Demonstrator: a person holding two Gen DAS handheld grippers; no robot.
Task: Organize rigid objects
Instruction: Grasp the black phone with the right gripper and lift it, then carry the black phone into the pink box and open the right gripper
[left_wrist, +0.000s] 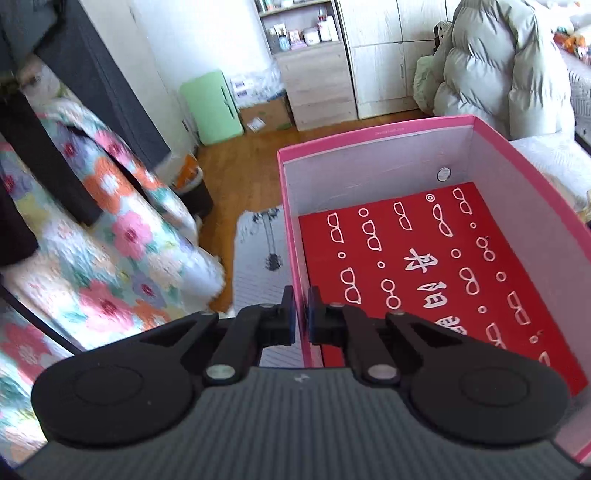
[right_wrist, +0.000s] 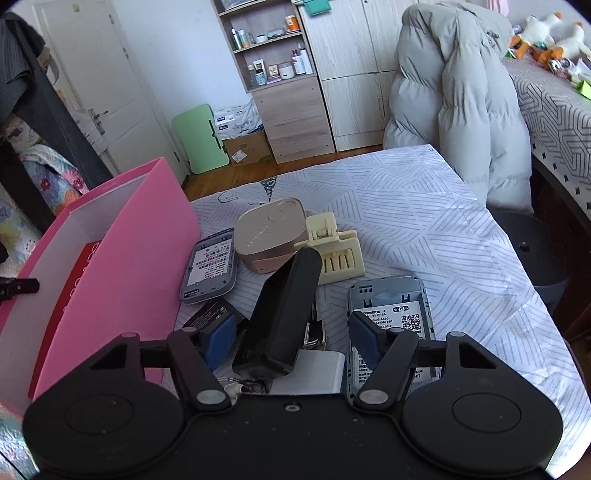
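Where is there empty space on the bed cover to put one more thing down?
The striped white bed cover is bare beyond the cream plastic clip, toward the pale puffy jacket, and along its right edge past the grey wifi router. It is crowded between the pink cardboard box and that router, where the right tool straddles a black rectangular block.

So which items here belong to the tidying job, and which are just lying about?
Job:
- pink box
- black case
- beige case
- cream plastic clip
- two grey routers

Lying about:
- puffer jacket
- green folding table
- cardboard box
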